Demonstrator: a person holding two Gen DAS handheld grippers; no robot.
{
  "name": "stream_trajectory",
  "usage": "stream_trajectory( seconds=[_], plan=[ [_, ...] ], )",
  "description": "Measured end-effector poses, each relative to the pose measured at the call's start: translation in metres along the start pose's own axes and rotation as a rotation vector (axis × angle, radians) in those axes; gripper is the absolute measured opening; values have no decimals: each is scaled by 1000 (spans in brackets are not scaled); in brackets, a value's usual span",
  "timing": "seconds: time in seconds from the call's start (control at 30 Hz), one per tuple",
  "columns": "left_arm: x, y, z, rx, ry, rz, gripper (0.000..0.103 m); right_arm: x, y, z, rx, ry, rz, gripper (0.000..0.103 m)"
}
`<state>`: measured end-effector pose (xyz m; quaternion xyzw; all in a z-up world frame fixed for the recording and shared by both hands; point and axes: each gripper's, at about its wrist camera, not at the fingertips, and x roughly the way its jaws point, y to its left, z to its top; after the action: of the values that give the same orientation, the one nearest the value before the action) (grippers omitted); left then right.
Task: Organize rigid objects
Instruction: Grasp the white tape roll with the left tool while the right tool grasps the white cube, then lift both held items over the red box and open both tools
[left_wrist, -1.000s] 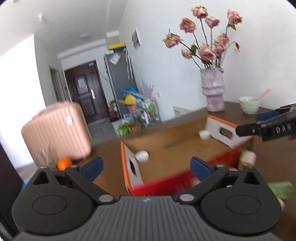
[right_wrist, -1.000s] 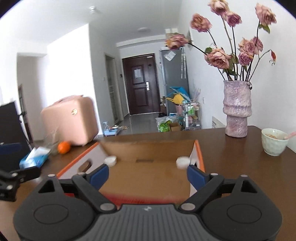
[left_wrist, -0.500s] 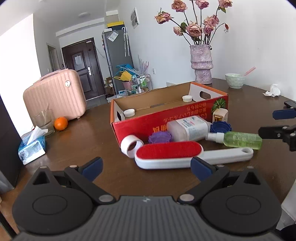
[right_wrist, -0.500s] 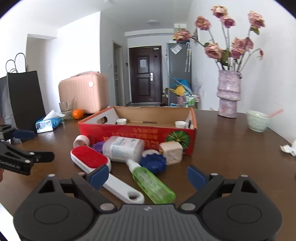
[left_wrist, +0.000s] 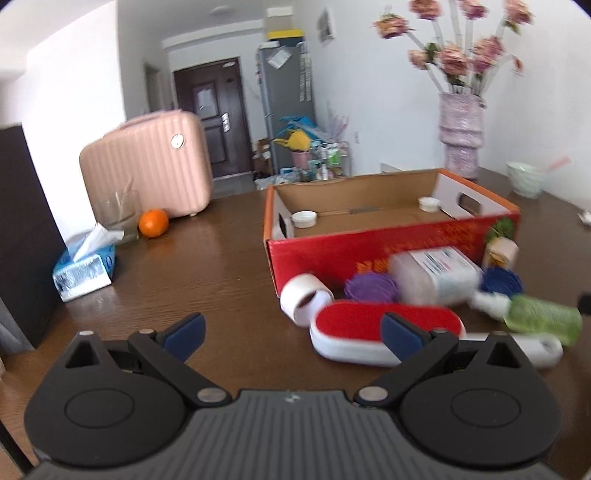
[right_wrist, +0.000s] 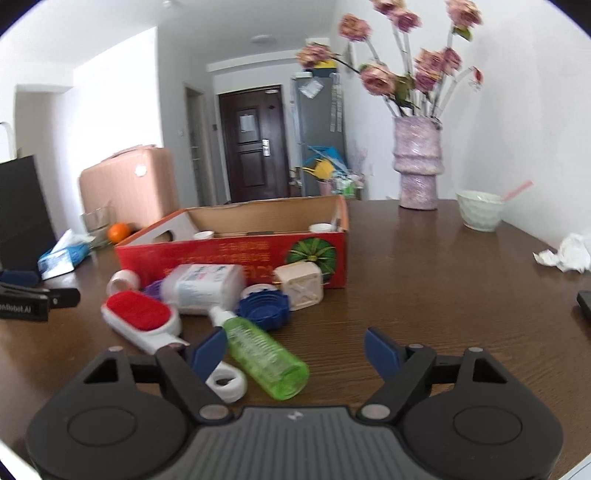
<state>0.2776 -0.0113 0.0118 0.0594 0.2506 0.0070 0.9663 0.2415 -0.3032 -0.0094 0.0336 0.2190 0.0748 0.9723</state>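
Green spray bottle (right_wrist: 264, 350) lies on its side on the table (right_wrist: 424, 280), just before the right gripper (right_wrist: 295, 349); round body likely to roll if nudged, and could knock the lint brush (right_wrist: 142, 314) touching it; red box (right_wrist: 236, 251) behind holds only two caps. Right gripper spread wide, low, empty; left gripper (left_wrist: 291, 332) likewise agape, hovering short of the brush.

On the brown table (right_wrist: 424, 280) we see a pink vase (right_wrist: 417, 162) with dried roses, a pale green bowl (right_wrist: 480, 209) near it and a crumpled tissue (right_wrist: 569, 253). At the far left lie a tissue pack (left_wrist: 83, 269), an orange (left_wrist: 153, 222) and a glass (left_wrist: 117, 210). A pink suitcase (left_wrist: 147, 166) stands behind them.
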Motion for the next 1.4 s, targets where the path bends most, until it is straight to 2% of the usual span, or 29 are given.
stream_trajectory(
  seconds=[0.2, 0.37, 0.57, 0.63, 0.7, 0.87, 0.93, 1.03, 1.17, 1.27, 1.4],
  plan=[
    [49, 8, 18, -102, 49, 4, 101, 32, -11, 17, 31, 6, -8, 74],
    [77, 2, 22, -95, 75, -21, 94, 69, -12, 37, 31, 19, 2, 74],
    [99, 5, 20, -92, 115, -24, 70, 113, -3, 54, 50, 64, 55, 74],
    [106, 7, 20, -96, 132, -23, 56, 128, 1, 55, 47, 91, 38, 73],
    [110, 12, 19, -117, 148, -30, 49, 139, 3, 55, 61, 111, 19, 71],
    [111, 16, 18, -121, 144, -52, 49, 146, -2, 52, 108, 131, 22, 66],
    [110, 16, 18, -127, 143, -52, 49, 146, -6, 51, 134, 137, 36, 57],
    [105, 20, 18, -142, 136, -51, 49, 143, -8, 50, 150, 132, 17, 55],
    [92, 24, 18, -148, 112, -43, 49, 130, -7, 49, 157, 68, -38, 54],
    [80, 26, 19, -144, 97, -39, 49, 119, -14, 48, 208, 28, -38, 54],
    [62, 30, 18, -155, 66, -33, 49, 98, -18, 49, 209, -23, -65, 53]
  ],
)
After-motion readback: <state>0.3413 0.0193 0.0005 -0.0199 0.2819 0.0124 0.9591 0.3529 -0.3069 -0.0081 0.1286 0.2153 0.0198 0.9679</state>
